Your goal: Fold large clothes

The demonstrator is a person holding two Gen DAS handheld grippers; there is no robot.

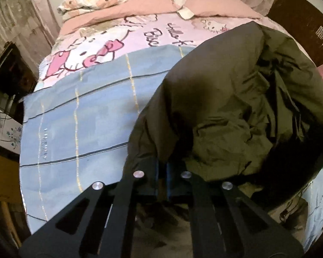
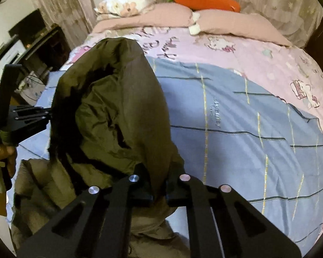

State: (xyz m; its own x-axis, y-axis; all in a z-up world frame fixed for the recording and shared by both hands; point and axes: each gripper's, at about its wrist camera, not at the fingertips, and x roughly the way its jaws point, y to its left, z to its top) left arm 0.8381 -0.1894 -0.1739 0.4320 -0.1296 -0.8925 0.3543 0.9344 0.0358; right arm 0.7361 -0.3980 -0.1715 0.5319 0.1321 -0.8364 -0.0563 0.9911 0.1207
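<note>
Olive-green jacket [image 2: 118, 111] fabric is pinched in both claws: the right claw [image 2: 160, 193] clenches one edge, the left claw [image 1: 161, 178] another. The jacket hangs bunched between them, lifted over the blue checked sheet [image 2: 236, 129] near the bed's foot edge.

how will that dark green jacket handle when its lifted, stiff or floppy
Probably floppy: the jacket bunches and droops between the left gripper and right gripper. Likely light for its bulk, as it looks puffy. Its smooth shell may slip.
</note>
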